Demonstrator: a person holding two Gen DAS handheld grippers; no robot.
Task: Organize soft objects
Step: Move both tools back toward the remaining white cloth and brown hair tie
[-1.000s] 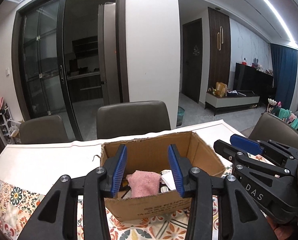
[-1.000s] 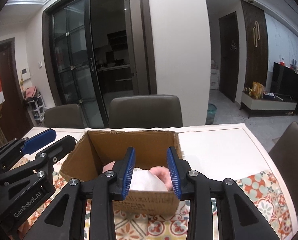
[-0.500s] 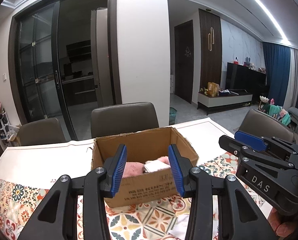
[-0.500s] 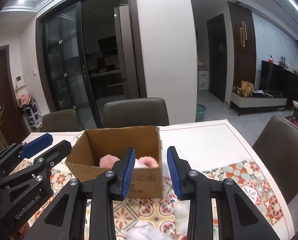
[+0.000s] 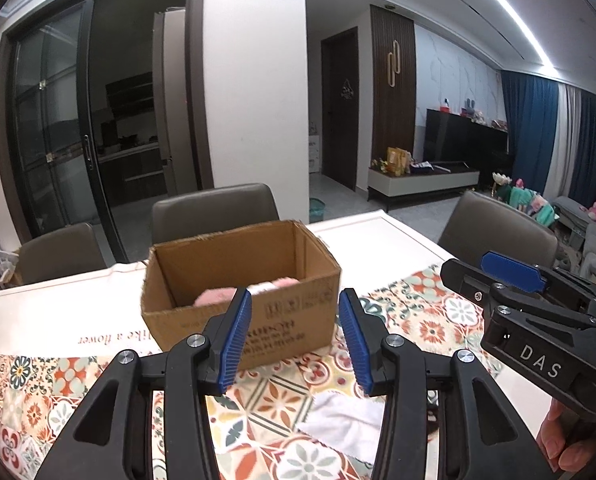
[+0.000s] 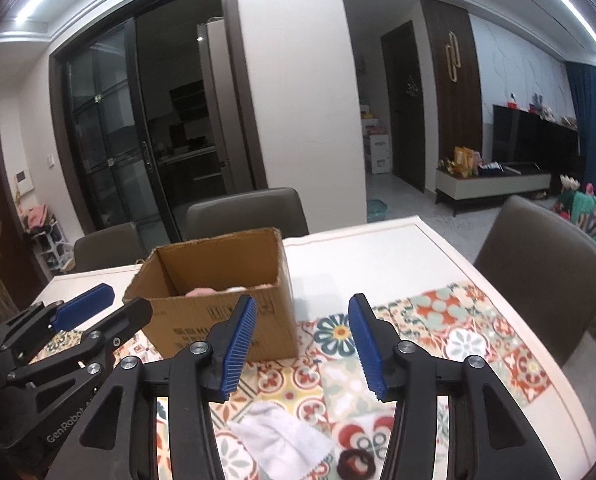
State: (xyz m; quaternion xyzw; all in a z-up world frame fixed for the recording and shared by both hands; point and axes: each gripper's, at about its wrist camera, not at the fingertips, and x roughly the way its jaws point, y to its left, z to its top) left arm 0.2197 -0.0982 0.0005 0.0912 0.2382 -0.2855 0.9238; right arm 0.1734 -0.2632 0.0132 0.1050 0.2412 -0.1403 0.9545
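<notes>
A brown cardboard box stands on the patterned tablecloth, with a pink cloth and a bit of white fabric showing over its near wall. A white cloth lies flat on the table, close under both grippers. My left gripper hovers in front of the box, jaws opening slightly with nothing between them. My right gripper hovers beside it to the right, jaws opening and empty. Each gripper shows in the other's view: the right gripper and the left gripper.
A dark hair tie lies just right of the white cloth. Grey chairs stand along the table's far side and right end. The table's right edge runs close by. A hand holds the right gripper.
Both grippers have drawn back from over the box toward the near side of the table. The white cloth on the tablecloth has come into view. The right jaws have widened.
</notes>
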